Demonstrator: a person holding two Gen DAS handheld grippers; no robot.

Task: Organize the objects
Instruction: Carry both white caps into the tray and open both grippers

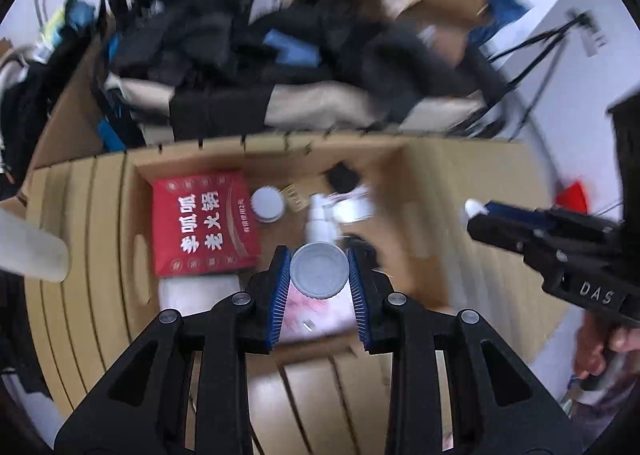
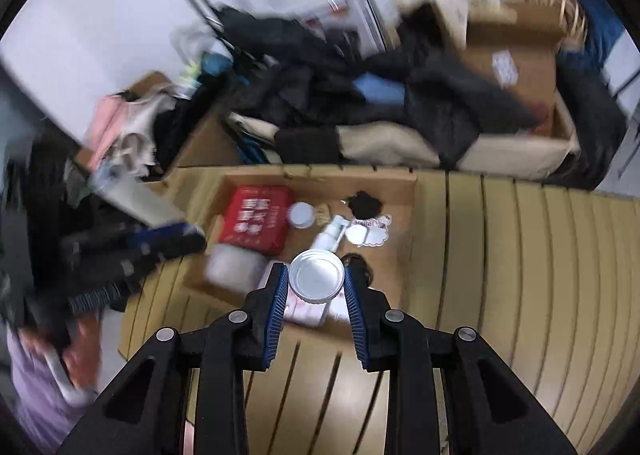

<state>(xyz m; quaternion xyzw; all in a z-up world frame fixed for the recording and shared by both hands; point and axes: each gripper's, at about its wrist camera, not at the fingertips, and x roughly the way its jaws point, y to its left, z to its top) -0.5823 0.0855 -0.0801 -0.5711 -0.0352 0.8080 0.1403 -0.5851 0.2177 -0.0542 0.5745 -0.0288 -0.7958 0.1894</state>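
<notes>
In the left wrist view my left gripper (image 1: 319,271) is shut on a round grey-capped container (image 1: 319,269), seen end-on between the blue pads. It hangs over an open cardboard box (image 1: 404,175) that holds a red packet (image 1: 204,223), a white lid (image 1: 267,203) and a white spray bottle (image 1: 322,219). My right gripper (image 1: 476,213) reaches in from the right with something white at its tip. In the right wrist view my right gripper (image 2: 316,277) is shut on a round silver-topped container (image 2: 316,274) above the same box (image 2: 410,191). The blurred left gripper (image 2: 176,237) is at the left.
The box sits on a slatted wooden top (image 2: 520,255). Behind it lies a heap of dark clothes (image 2: 440,107) and more cardboard boxes (image 2: 516,55). A black clump (image 2: 365,203), a sticker (image 2: 370,233) and a pink-white packet (image 2: 308,311) lie in the box. A person's hand (image 1: 600,351) grips the right tool's handle.
</notes>
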